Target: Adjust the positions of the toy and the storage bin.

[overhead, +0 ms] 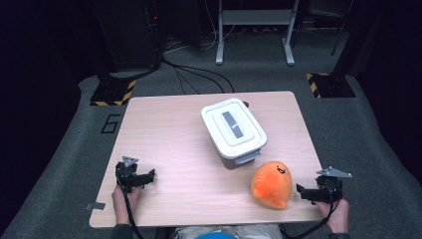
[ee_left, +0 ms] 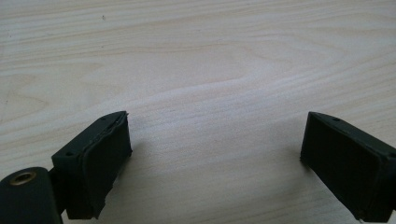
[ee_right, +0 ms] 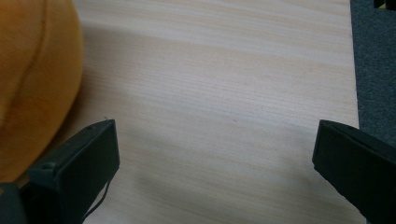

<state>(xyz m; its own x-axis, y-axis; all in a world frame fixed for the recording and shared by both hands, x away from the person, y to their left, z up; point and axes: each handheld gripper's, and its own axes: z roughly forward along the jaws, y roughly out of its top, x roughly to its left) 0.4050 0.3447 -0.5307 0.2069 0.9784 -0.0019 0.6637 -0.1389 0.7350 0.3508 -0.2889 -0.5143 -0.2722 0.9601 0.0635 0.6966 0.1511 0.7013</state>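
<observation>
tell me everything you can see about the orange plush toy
The orange plush toy is a rounded, soft-looking blob with a small dark mark near its top. It lies on the wooden table near the front right edge, just in front of the white lidded box. The open right claw sits beside it, not gripping.

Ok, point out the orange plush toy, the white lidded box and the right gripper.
orange plush toy (overhead: 271, 185), high view, middle of its body.
white lidded box (overhead: 233, 127), high view, lid top.
right gripper (overhead: 300, 191), high view, between its fingertips.
</observation>
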